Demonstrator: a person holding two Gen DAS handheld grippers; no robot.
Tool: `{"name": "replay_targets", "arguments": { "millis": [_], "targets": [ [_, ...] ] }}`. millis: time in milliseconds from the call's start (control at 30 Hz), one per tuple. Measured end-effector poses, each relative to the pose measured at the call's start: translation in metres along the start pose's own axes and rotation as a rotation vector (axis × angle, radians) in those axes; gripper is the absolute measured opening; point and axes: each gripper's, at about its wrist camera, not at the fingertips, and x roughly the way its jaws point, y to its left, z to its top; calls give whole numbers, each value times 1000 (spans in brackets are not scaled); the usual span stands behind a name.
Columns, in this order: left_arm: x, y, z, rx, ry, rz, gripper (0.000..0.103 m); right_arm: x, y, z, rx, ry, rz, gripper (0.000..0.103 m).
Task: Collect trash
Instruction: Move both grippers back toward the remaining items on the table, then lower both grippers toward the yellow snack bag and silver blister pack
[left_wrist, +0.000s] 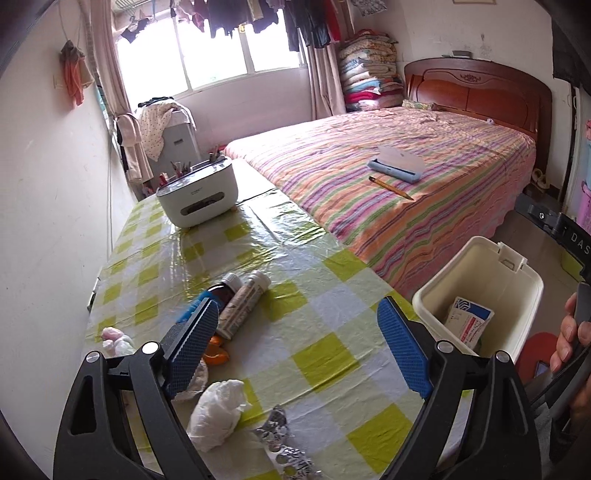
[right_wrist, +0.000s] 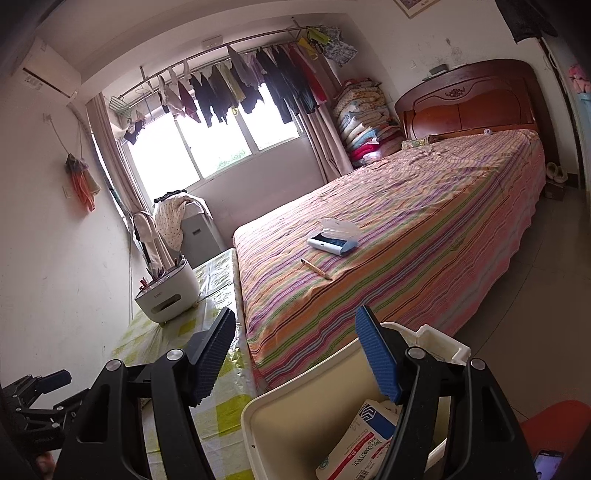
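Note:
My left gripper (left_wrist: 297, 345) stands open above the green-checked table (left_wrist: 332, 354), with nothing between its blue pads. On the cloth below lie a crumpled white wrapper (left_wrist: 218, 413), a foil blister pack (left_wrist: 284, 443), two small bottles (left_wrist: 240, 302), an orange scrap (left_wrist: 218, 352) and a pinkish wad (left_wrist: 114, 339). A cream bin (left_wrist: 517, 295) sits off the table's right edge with a medicine box (left_wrist: 469, 321) inside. My right gripper (right_wrist: 297, 356) hangs open over the bin's near rim (right_wrist: 255, 406); one finger is above the bin, the other above the table, and neither pad touches it. The medicine box (right_wrist: 354, 446) lies in the bin.
A white organiser box (left_wrist: 197, 195) with pens stands at the table's far end. The striped bed (left_wrist: 388, 177) runs along the table's right side, with a blue case (left_wrist: 395, 164) and a pencil (left_wrist: 391, 188) on it. A hand (left_wrist: 565, 339) shows at the right edge. Something red (right_wrist: 554, 424) is beside the bin.

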Motion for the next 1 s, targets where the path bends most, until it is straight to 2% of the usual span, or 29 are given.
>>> {"name": "replay_targets", "arguments": {
  "millis": [200,433,633,767,900,1000],
  "targets": [
    [1,81,-4,-149,13,118,87,14,30,-7,-46,46,37,66],
    [0,176,-34,-358,93,218,87,26,64,-18,-100,82,77,66],
    [0,240,-73,-547,181,240,87,38,91,-29,-138,144,133,66],
    [10,274,-103,-661,264,223,87,44,117,-43,-200,200,183,66],
    [25,294,-129,-739,358,189,87,47,142,-58,-268,233,222,66],
    [32,303,-140,-760,390,185,87,48,155,-67,-305,241,240,66]
  ]
}}
